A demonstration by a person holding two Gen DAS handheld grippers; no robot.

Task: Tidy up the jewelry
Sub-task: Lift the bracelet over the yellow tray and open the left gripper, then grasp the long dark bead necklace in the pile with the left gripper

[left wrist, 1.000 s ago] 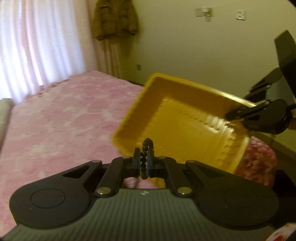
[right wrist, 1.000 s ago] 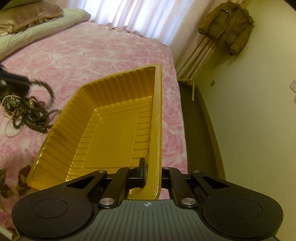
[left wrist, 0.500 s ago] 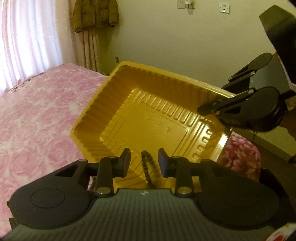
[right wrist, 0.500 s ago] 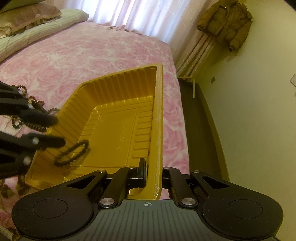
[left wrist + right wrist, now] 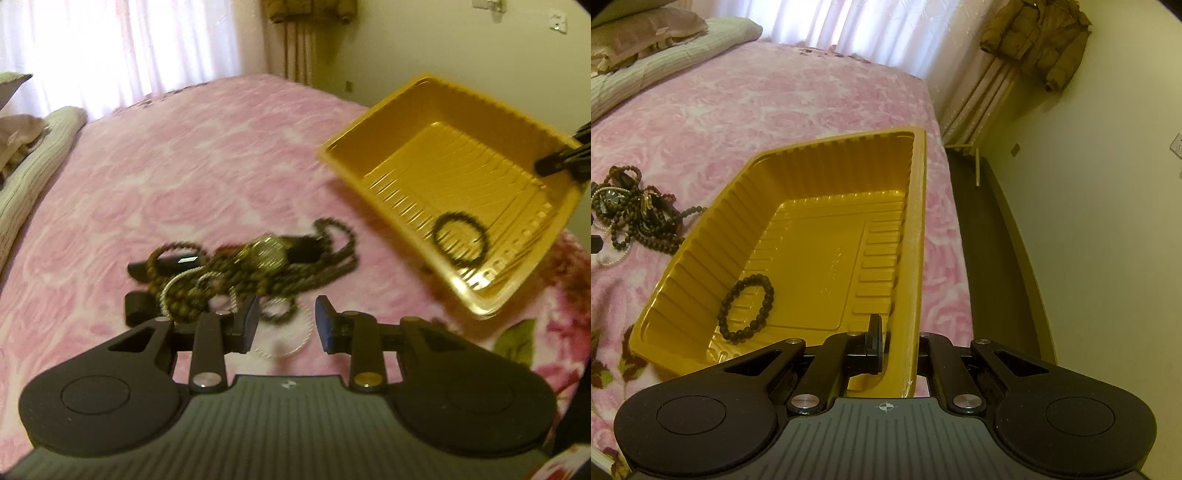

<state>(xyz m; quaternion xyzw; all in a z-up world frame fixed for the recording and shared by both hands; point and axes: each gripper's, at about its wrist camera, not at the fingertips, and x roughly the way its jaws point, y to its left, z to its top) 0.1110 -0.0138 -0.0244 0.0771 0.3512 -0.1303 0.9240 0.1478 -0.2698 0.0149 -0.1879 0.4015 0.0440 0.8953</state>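
My right gripper (image 5: pixel 899 341) is shut on the near wall of a yellow plastic tray (image 5: pixel 812 177) and holds it tilted over the pink bed. A black bead bracelet (image 5: pixel 746 308) lies loose inside the tray, also seen in the left wrist view (image 5: pixel 460 238) within the tray (image 5: pixel 436 122). My left gripper (image 5: pixel 284 325) is open and empty, just above a tangled pile of bead necklaces, bracelets and a watch (image 5: pixel 243 273) on the bedspread. The pile shows at the left of the right wrist view (image 5: pixel 635 210).
The pink rose-patterned bedspread (image 5: pixel 184 155) spreads all around the pile. Pillows (image 5: pixel 646 40) lie at the head of the bed. A curtained window (image 5: pixel 129 48) and a hanging brown jacket (image 5: pixel 1038 40) are beyond. The floor gap (image 5: pixel 990 258) runs along the bed's right side.
My left gripper opened and dropped the black bracelet into the tray, then swung left and down to the jewelry pile. The right gripper held the tray still.
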